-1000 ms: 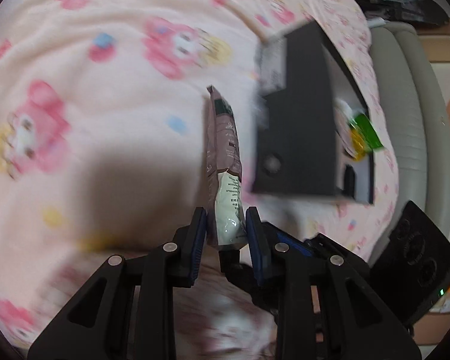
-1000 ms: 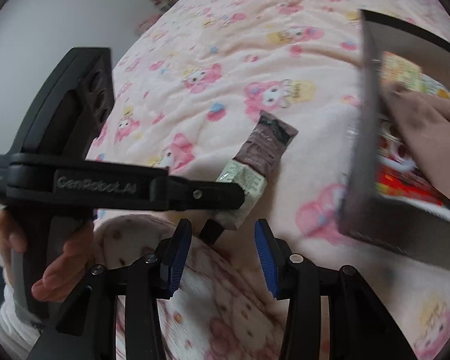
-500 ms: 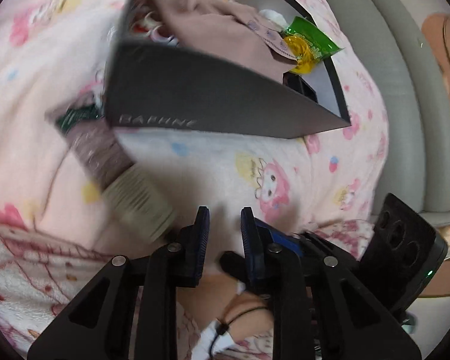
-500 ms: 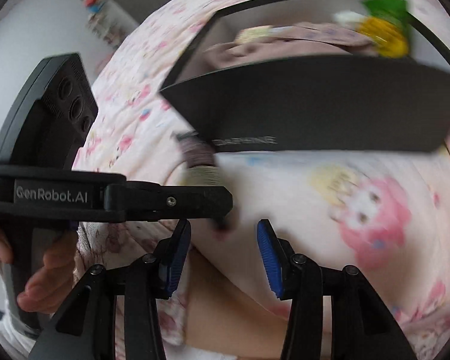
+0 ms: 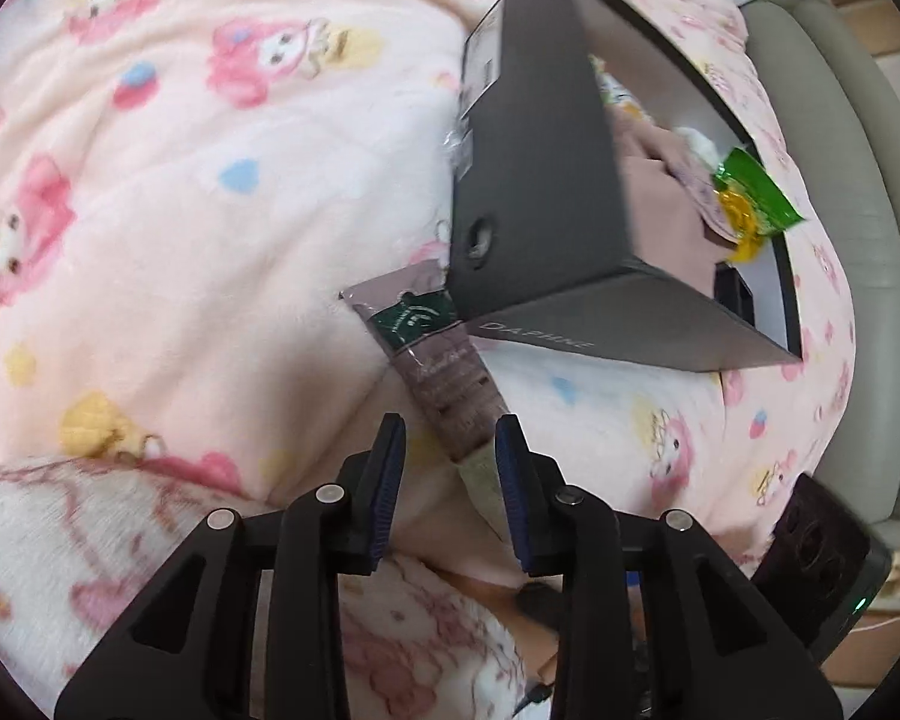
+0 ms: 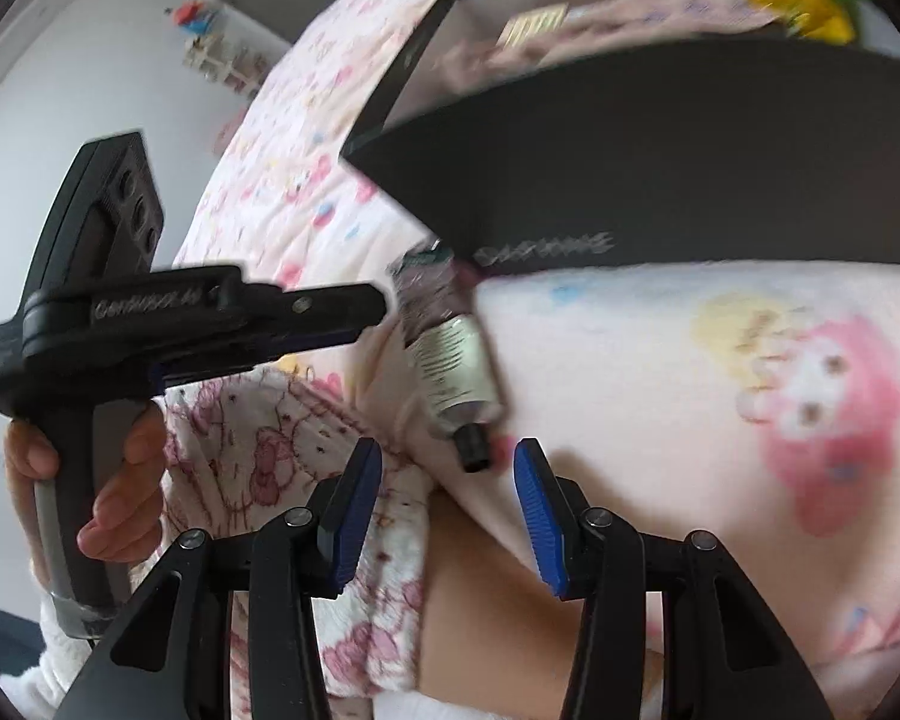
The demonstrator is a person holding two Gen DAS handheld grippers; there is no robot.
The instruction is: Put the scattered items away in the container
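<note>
A mauve tube (image 5: 444,384) with a green label lies on the pink cartoon blanket (image 5: 210,210), its crimped end tucked against the corner of the black box (image 5: 540,180). My left gripper (image 5: 450,474) hovers over the tube's lower end, and its jaws are opening. That end lies between the pads, close to the right one, and nothing presses on it. In the right wrist view the tube (image 6: 444,354) points its black cap at my right gripper (image 6: 447,498), which is open and empty just short of it. The box (image 6: 660,168) holds a pink cloth and a green and yellow packet (image 5: 750,204).
A grey padded edge (image 5: 840,180) borders the bed on the right. A hand (image 6: 120,480) holds the left gripper's body (image 6: 90,300) at the left of the right wrist view. A patterned sleeve (image 5: 90,540) lies below the fingers. A white wall (image 6: 90,60) rises behind.
A second ago my left gripper held the tube by one end. It then let go and the jaws narrowed with nothing in them. Now they stand wider around the tube lying beside the box.
</note>
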